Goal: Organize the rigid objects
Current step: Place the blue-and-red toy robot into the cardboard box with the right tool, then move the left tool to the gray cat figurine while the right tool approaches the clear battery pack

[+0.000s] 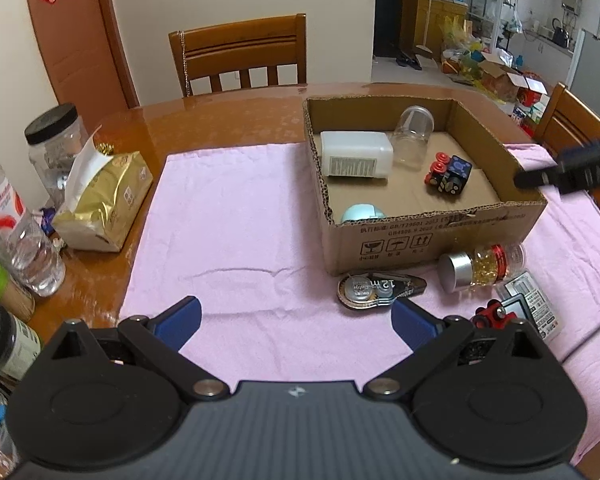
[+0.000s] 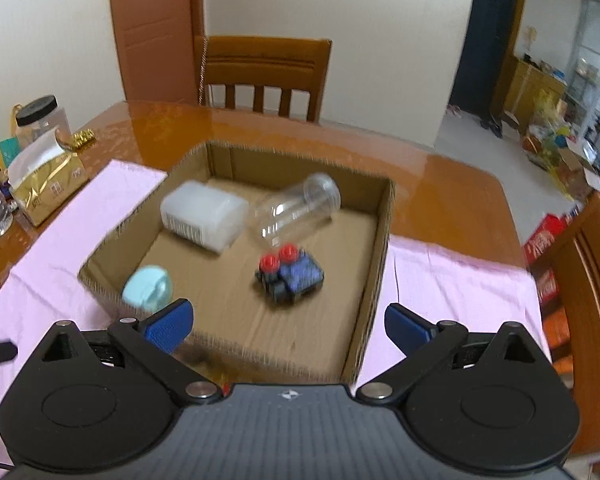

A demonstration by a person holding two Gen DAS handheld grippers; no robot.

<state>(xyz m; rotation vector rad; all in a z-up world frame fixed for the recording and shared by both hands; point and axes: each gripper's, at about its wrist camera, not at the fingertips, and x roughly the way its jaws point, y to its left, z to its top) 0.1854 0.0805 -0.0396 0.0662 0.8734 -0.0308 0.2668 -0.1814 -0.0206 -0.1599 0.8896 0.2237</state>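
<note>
An open cardboard box (image 1: pixel 439 236) (image 2: pixel 369 300) stands on a pink cloth (image 1: pixel 236 224). Inside lie a white plastic container (image 1: pixel 355 155) (image 2: pixel 202 216), a clear jar (image 1: pixel 411 136) (image 2: pixel 296 208), a black-and-blue toy with red wheels (image 1: pixel 447 174) (image 2: pixel 290 270) and a pale blue round case (image 1: pixel 361 214) (image 2: pixel 148 288). In front of the box lie a correction tape (image 1: pixel 379 286), a jar of yellow capsules (image 1: pixel 481 266), a small red toy (image 1: pixel 493 316) and a flat packet (image 1: pixel 533 306). My left gripper (image 1: pixel 296 320) is open above the cloth. My right gripper (image 2: pixel 288 324) is open above the box's near edge, empty.
A gold tissue pack (image 1: pixel 104 200) (image 2: pixel 44 184), bottles (image 1: pixel 16 232) and a black-lidded jar (image 1: pixel 54 136) crowd the left of the wooden table (image 1: pixel 220 120). Wooden chairs (image 1: pixel 240 56) (image 2: pixel 587 280) stand at the far side and at the right.
</note>
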